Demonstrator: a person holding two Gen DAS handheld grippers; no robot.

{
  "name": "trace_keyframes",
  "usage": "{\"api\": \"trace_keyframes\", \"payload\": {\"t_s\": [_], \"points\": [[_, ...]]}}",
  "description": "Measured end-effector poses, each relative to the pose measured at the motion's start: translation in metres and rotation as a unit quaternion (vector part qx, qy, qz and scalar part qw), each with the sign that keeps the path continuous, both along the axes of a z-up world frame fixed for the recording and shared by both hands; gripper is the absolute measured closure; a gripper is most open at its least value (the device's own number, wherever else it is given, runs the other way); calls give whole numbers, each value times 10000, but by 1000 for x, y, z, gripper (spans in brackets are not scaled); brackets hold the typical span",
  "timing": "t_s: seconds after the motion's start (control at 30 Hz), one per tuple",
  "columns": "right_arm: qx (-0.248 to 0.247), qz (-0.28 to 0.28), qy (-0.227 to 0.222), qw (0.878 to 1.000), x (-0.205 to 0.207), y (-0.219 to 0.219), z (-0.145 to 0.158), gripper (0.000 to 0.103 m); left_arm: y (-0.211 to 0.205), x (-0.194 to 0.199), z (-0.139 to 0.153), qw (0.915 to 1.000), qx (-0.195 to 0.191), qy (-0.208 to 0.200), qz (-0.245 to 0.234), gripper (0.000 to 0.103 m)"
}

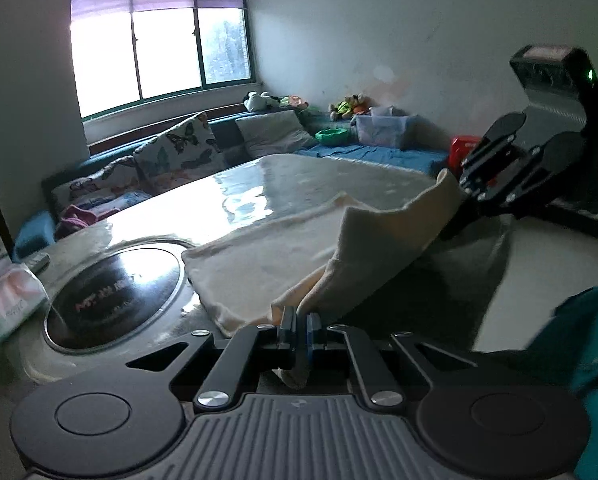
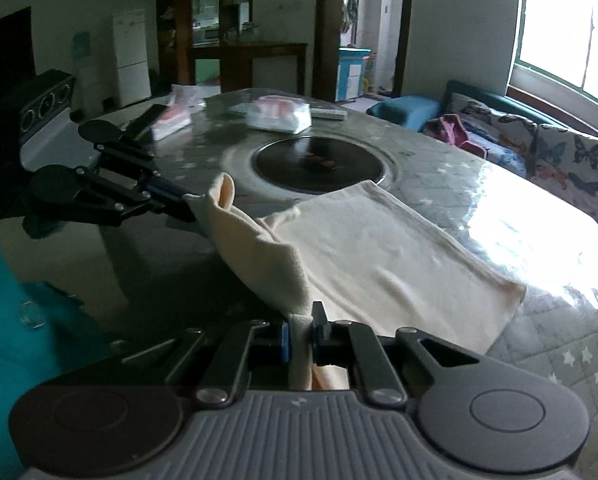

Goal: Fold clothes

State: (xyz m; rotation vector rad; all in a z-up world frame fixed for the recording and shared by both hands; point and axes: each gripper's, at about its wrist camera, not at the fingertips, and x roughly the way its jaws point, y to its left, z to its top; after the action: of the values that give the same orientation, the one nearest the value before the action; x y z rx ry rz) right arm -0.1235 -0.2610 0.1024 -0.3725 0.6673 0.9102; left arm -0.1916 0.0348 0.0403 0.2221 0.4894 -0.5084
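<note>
Lifting the near edge of a cream garment point(image 1: 283, 252) at two corners, the person has it pinched in both tools, most likely to carry that edge over the rest of the cloth for a fold. The bulk of the garment lies flat on the glossy table point(image 1: 259, 176), just beside the round dark hob point(image 1: 115, 284) sunk into it; only the near hem rises off the surface, stretched between the two grips so it stays taut rather than bunching.

The left gripper point(image 1: 301, 328), at lower centre of its own view, has its blue-padded fingers point(image 1: 287, 326) pressed almost together, nipping a thin corner of fabric that hangs through below them. The right gripper point(image 2: 300, 334), lower centre of its view, is likewise closed on a thicker wad of cloth, its fingers point(image 2: 284, 340) held slightly apart by the fabric. Each tool shows in the other's view, at mid-edge, gripping its own corner. A teal sleeve point(image 2: 3, 320) fills the lower left of the right view.
</note>
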Motion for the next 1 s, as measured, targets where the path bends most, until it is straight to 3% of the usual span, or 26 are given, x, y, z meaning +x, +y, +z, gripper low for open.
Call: {"api": "trace_keyframes", "payload": {"t_s": [0.23,0.53,0.73,0.8,0.83,1.0], "points": [[101,-211,169,9996,13,-3,16,94,2,27,11,9993,-349,-31,131,98],[223,-733,340,9965,97,-13,22,94,-13,125,15,9994,-261,-164,139,98],[110,-1200,561,9911,162,-12,-9,94,-33,199,-17,9984,-185,244,475,98],[117,-1448,665,9872,180,-12,-26,89,-38,221,-31,9967,-203,460,638,97],[123,-1602,640,9849,185,-12,-33,86,-39,229,-37,9956,-214,544,731,93],[212,-2259,438,9729,193,-24,-49,77,-27,246,-43,9883,-261,683,1335,93]]}}
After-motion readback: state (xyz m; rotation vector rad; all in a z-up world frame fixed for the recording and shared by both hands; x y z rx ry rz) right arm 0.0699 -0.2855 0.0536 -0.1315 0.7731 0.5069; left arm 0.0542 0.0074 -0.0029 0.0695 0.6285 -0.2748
